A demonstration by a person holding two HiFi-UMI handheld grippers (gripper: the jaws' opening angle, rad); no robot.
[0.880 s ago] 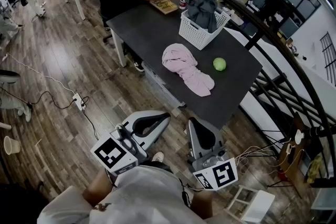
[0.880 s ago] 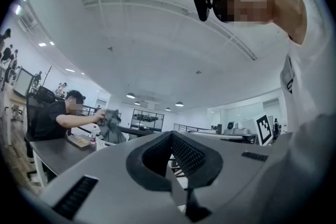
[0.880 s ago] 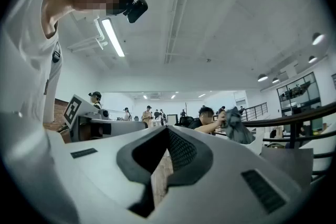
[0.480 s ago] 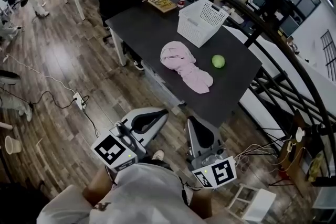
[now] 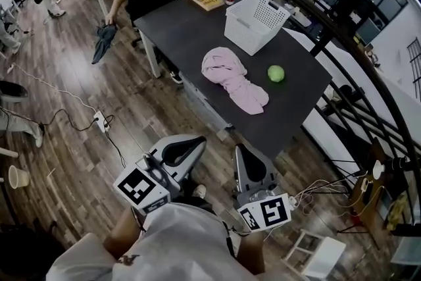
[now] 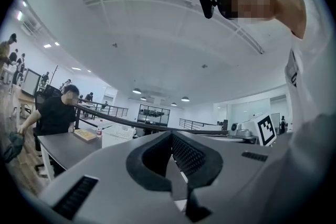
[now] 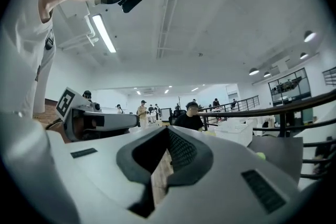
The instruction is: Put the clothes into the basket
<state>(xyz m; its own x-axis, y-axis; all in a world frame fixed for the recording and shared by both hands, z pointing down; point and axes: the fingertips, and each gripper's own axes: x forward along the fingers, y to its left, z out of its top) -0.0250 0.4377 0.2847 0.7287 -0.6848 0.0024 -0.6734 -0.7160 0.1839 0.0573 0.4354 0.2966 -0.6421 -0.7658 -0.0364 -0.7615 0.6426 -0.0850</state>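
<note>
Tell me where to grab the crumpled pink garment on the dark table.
Probably pinch the thick bunched end of the crumpled pink garment, nearest the white perforated plastic basket, coming down from above: folds stand up there, while the flatter tail trails toward you.

The clothes [image 5: 233,79] are pale pink, the basket [image 5: 243,33] white with a perforated grid, the ball [image 5: 276,74] green, the table [image 5: 184,29] dark grey, the floor [image 5: 79,115] brown wood-grain.
</note>
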